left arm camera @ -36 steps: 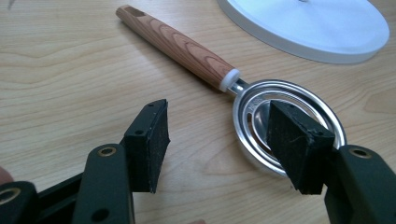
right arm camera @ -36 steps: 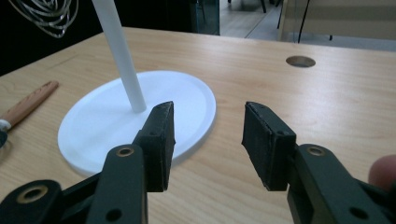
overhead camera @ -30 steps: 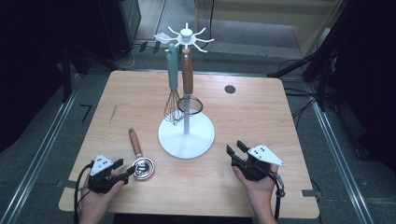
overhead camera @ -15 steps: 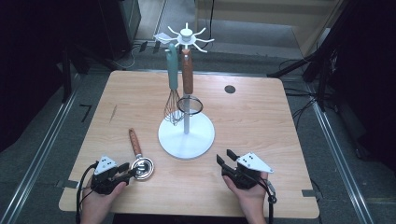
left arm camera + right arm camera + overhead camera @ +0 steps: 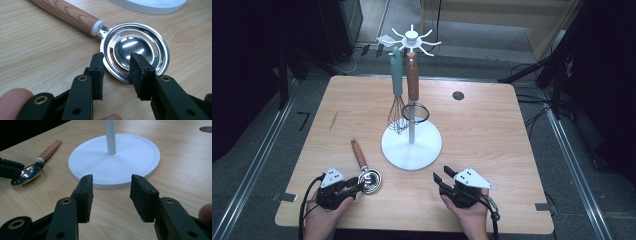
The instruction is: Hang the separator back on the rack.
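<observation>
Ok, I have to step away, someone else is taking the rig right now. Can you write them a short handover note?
Left claw: jaws have just closed on the near rim of the egg separator, which lies flat on the table, wooden handle pointing away.
Right claw: open, holding nothing, near the white base of the utensil stand.
Whisk and a wooden-handled utensil hang on the stand.
Done: separator gripped.
Left, by the look of it: lift the separator and hang it on a free hook; the right claw could steady the base.

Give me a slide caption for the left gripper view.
Left gripper shut on egg separator's steel rim on wooden table.
</observation>
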A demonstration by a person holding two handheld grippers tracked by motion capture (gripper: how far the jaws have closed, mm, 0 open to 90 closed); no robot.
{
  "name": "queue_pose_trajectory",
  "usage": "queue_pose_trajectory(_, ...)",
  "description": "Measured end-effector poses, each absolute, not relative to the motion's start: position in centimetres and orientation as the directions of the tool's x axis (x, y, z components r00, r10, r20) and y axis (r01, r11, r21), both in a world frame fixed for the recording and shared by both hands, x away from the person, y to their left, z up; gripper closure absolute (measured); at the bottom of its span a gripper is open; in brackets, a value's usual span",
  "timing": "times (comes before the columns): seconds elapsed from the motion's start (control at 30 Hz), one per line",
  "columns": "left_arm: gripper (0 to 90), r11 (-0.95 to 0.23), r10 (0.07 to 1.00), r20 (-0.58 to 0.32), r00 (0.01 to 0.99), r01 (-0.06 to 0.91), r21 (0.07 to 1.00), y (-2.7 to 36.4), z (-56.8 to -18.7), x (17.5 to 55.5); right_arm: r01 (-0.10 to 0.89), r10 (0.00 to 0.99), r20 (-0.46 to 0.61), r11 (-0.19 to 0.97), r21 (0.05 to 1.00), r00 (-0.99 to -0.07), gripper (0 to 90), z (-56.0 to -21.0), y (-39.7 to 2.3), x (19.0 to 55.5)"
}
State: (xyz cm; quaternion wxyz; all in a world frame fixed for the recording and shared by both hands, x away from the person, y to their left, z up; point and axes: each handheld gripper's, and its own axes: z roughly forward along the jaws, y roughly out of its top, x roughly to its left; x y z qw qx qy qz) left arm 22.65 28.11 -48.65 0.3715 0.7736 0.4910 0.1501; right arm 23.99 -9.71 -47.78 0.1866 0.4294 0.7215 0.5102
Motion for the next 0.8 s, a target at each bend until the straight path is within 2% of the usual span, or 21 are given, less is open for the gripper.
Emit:
queue_pose_trajectory(0.6,61.1,-0.257,0.851,-0.15,0.503,0.648,0.717,25.5,-48.7,21.4,0.429,0.779,0.174,0.132,0.894,-0.602,54.9,-48.0,-7.7,23.7)
queue_pose_trajectory(0.8,60.4,-0.256,0.853,-0.142,0.502,0.64,0.724,24.6,-48.7,21.0,0.422,0.785,0.154,0.147,0.895,-0.6,58.0,-47.9,-7.5,23.5)
